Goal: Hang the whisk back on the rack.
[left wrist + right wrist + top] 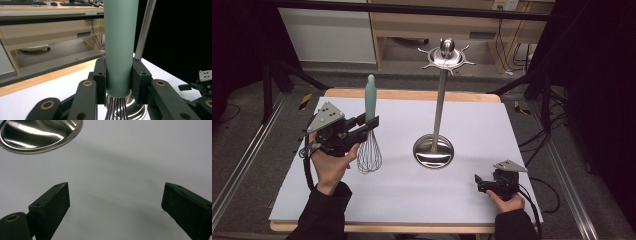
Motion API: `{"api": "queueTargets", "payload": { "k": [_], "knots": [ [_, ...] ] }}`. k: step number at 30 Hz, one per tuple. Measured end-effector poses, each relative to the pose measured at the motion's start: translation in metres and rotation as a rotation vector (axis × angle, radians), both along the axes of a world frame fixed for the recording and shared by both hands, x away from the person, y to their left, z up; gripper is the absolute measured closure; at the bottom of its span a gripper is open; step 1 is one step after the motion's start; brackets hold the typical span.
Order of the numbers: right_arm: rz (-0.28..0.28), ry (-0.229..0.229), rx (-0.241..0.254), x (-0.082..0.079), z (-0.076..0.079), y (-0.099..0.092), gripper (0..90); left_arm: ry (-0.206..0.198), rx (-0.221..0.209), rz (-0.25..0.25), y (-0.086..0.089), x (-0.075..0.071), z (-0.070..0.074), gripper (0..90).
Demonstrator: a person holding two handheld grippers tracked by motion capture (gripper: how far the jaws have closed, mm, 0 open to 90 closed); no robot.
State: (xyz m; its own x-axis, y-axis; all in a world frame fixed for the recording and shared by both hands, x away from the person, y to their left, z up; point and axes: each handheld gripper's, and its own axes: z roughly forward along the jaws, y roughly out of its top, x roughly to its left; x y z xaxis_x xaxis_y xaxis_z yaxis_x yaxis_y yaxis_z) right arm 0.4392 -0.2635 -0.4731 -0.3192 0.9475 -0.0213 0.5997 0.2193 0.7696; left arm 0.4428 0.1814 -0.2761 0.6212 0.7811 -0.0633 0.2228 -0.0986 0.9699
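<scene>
Left fingers [142,75]: clamped on the whisk handle from both sides, just above the wires.
Right fingers [51,203]: spread wide, nothing held between them, bare counter seen in the gap.
Left gripper [362,125]: held above the left half of the counter, pointed toward the middle.
Right gripper [480,181]: held low at the near right corner of the counter, pointed left.
Whisk [370,131]: held upright, pale green handle up, wire loops down; whether the wires touch the counter cannot be told.
Stand [438,112]: steel pole on a round base, hook ring at the top, upright mid-counter, just right of the whisk.
Counter [412,200]: covered in white.
</scene>
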Motion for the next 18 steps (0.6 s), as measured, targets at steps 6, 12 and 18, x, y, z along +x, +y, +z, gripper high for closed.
{"api": "queueTargets", "payload": {
  "k": [6, 12, 18],
  "knots": [
    [0.001, 0.000, 0.000, 0.000, 0.000, 0.000, 8.5, -0.007, -0.003, -0.014, -0.012, 0.003, 0.008, 68.9],
    [-0.001, 0.005, 0.012, 0.000, 0.001, 0.000, 8.5, -0.007, 0.001, -0.027, -0.024, 0.007, 0.012, 68.9],
    [-0.002, 0.002, 0.008, 0.000, 0.000, 0.000, 8.6, -0.011, 0.010, -0.033, -0.032, 0.011, 0.018, 68.9]
  ]
}}
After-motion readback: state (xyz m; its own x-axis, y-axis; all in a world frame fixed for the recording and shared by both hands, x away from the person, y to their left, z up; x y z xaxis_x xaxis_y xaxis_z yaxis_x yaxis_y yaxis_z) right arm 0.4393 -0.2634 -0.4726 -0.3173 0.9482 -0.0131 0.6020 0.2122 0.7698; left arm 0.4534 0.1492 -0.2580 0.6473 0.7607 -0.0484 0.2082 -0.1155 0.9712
